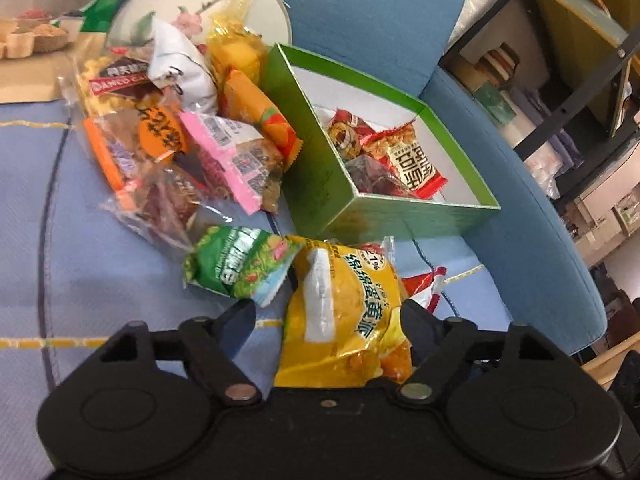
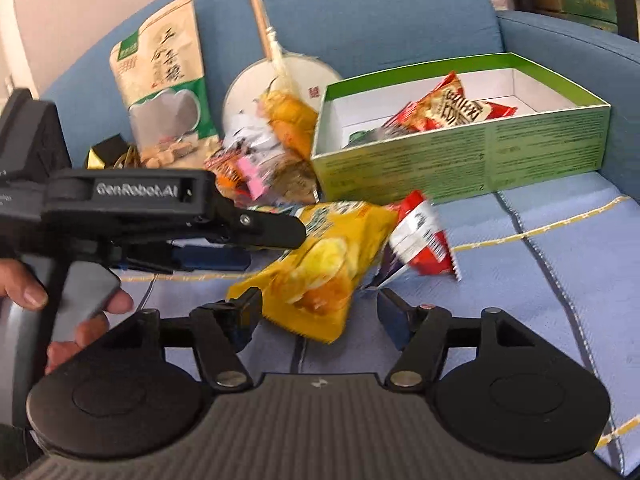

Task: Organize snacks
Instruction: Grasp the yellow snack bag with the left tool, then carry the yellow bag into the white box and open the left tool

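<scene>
Left wrist view: Saw the left gripper [image 1: 328,318] low over a pale blue blanket [image 1: 100,260] on a blue sofa [image 1: 360,8]. Found its jaws let go and wide apart, with a yellow snack bag [image 1: 352,300] lying between them. Spotted a gap beside one finger, so no squeeze. Noticed a green packet [image 1: 240,264] just beside the yellow bag, and a heap of snacks [image 1: 180,140] behind it. Saw a green box [image 1: 320,152] right next to the heap, with a red packet [image 1: 404,156] inside.

Right wrist view: Saw the right gripper [image 2: 320,308] with jaws spread wide, gripping nothing. Found the bottom end of the yellow bag between its fingers, not pinched. Spotted a hand [image 2: 24,296] holding the left gripper, whose tip reached over the bag's top. Saw a red and white packet [image 2: 424,236] touching the yellow bag, in front of the green box.
</scene>
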Action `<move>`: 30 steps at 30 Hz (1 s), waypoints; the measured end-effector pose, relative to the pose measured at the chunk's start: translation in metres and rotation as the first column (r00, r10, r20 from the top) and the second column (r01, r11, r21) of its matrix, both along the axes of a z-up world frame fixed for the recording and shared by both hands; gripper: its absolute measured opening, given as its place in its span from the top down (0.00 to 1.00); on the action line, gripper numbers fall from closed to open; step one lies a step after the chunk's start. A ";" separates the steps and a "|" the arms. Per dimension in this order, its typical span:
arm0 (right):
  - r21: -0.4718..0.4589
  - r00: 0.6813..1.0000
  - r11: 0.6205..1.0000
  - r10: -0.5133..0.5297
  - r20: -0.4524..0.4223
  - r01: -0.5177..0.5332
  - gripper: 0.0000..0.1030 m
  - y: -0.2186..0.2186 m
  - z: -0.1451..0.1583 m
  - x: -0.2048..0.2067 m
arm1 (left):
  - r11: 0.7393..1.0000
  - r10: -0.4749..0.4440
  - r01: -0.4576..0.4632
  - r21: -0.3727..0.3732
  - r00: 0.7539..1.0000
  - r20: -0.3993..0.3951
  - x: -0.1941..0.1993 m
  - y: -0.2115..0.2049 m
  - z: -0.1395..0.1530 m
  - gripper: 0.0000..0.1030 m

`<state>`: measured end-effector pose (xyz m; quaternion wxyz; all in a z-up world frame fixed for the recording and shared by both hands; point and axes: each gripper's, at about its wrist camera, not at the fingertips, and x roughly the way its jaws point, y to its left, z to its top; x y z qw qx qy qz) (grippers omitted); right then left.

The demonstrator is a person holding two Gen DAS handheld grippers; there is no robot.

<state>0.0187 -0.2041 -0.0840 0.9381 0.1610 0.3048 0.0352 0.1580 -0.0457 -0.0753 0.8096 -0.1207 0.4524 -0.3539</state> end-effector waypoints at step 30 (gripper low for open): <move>-0.012 0.962 1.000 0.007 0.274 -0.004 0.55 -0.032 0.076 0.004 | 0.990 -0.091 0.116 -0.082 0.960 0.265 -0.014 -0.057 0.094 0.43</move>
